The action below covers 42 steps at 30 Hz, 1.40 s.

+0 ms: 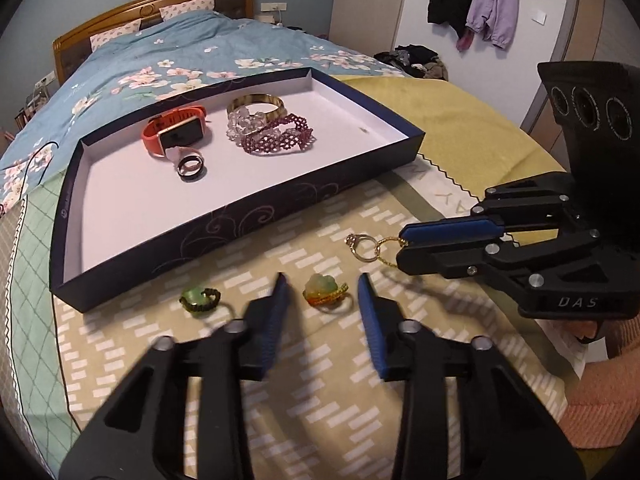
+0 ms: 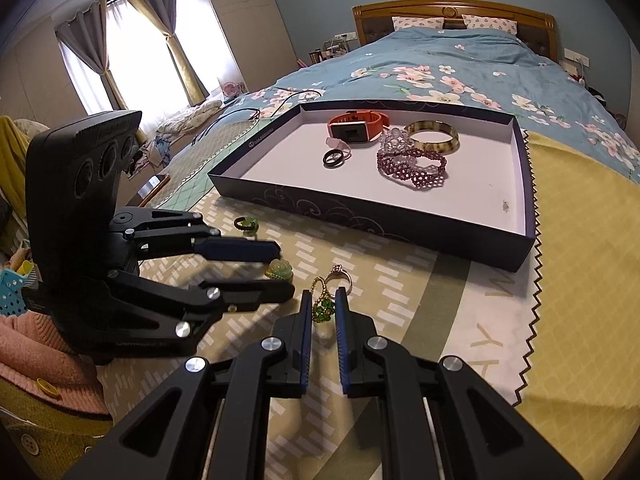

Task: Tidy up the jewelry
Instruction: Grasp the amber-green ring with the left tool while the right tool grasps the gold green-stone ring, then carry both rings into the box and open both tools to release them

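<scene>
A: Two loose pieces are framed in the left wrist view. The left gripper [image 1: 323, 285] is seen with its jaws spread, and the pale green and orange ring [image 1: 325, 290] is found straight ahead between the tips, resting on the bed cover. The dark green ring [image 1: 199, 298] is left outside the left-hand jaw. The box tray [image 1: 248, 216] is placed beyond and to the left.

B: And the right gripper [image 1: 401, 249] there?

A: It is seen with jaws nearly pressed together on a gold loop, a ring [image 1: 362, 245] hanging just past the tips.

B: In the right wrist view?

A: The right gripper [image 2: 322, 305] is shown pinching the gold and green charm [image 2: 322, 307], its long axis running away from the jaws. The tray lies ahead and to the right, so that hand is judged nearer.
</scene>
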Each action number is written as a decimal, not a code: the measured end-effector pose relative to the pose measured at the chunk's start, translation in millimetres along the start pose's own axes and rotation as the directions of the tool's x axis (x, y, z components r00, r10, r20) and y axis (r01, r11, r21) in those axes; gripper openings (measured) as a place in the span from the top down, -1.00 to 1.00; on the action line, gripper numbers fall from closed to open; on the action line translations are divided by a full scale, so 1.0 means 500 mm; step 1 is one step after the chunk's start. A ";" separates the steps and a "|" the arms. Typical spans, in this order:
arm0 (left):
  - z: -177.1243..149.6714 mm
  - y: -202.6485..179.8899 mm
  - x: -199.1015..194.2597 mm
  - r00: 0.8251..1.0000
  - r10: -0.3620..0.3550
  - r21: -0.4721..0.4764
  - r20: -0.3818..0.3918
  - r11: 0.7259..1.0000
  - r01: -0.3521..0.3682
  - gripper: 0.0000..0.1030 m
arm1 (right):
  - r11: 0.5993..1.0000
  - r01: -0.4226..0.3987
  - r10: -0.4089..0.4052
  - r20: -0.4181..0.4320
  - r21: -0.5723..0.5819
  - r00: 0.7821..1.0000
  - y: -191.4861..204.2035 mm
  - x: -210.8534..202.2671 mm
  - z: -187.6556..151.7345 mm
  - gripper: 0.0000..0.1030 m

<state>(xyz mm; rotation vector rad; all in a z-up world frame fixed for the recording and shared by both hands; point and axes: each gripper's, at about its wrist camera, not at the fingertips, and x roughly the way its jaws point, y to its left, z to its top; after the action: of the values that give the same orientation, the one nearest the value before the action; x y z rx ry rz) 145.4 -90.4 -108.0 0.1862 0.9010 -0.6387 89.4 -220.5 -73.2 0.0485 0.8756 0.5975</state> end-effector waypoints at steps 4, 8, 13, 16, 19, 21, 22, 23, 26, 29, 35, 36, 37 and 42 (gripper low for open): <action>0.000 0.005 0.002 1.000 -0.001 -0.015 0.000 1.000 0.001 0.60 | 1.000 -0.003 0.003 0.004 0.001 1.000 -0.002 -0.001 0.001 0.81; -0.001 0.008 -0.002 1.000 -0.010 -0.028 0.010 1.000 0.010 0.62 | 1.000 -0.004 0.004 0.010 0.002 1.000 -0.004 -0.002 0.004 0.81; -0.002 0.012 -0.016 0.999 -0.016 -0.037 0.027 0.999 0.017 0.62 | 1.000 -0.007 0.007 0.023 0.002 1.000 -0.004 -0.008 0.009 0.81; 0.002 0.019 -0.034 0.999 -0.017 -0.046 0.050 0.999 0.020 0.62 | 1.000 -0.008 0.008 0.033 0.002 0.999 -0.004 -0.012 0.015 0.81; 0.008 0.024 -0.053 0.997 -0.019 -0.053 0.077 0.998 0.023 0.62 | 1.000 -0.006 0.007 0.047 -0.003 0.999 -0.003 -0.016 0.024 0.81; 0.012 0.028 -0.066 0.995 -0.014 -0.054 0.094 0.998 0.020 0.62 | 1.000 -0.006 0.006 0.059 -0.006 0.998 -0.002 -0.021 0.031 0.81; 0.016 0.030 -0.073 0.995 -0.014 -0.056 0.103 0.998 0.020 0.62 | 1.000 -0.005 0.006 0.064 -0.006 0.998 -0.002 -0.022 0.034 0.81; 0.019 0.031 -0.078 0.994 -0.011 -0.058 0.112 0.998 0.017 0.62 | 1.000 -0.006 0.006 0.071 -0.008 0.997 -0.003 -0.024 0.039 0.81; 0.028 0.038 -0.094 0.991 -0.005 -0.063 0.135 0.998 0.013 0.62 | 1.000 -0.004 0.005 0.082 -0.012 0.997 -0.001 -0.026 0.048 0.81; 0.036 0.045 -0.105 0.988 0.008 -0.068 0.151 0.998 0.003 0.62 | 1.000 -0.002 0.004 0.096 -0.020 0.995 0.001 -0.028 0.060 0.81; 0.053 0.055 -0.115 0.985 0.029 -0.069 0.173 0.997 -0.017 0.62 | 1.000 0.005 -0.002 0.114 -0.026 0.993 -0.001 -0.029 0.075 0.81; 0.056 0.057 -0.115 0.984 0.032 -0.069 0.175 0.997 -0.020 0.62 | 1.000 0.006 -0.003 0.116 -0.025 0.993 -0.002 -0.028 0.079 0.81; 0.059 0.059 -0.116 0.984 0.035 -0.070 0.176 0.997 -0.023 0.62 | 1.000 0.006 -0.003 0.119 -0.024 0.993 -0.003 -0.028 0.082 0.81; 0.073 0.072 -0.114 0.982 0.039 -0.077 0.184 0.997 -0.025 0.62 | 1.000 0.006 -0.003 0.130 -0.024 0.991 -0.008 -0.024 0.100 0.81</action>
<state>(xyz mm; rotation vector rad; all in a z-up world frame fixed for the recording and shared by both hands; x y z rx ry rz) 165.3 -51.8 -45.1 0.0729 0.7398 -0.5811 122.1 -220.2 -33.2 0.0628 0.7417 0.5937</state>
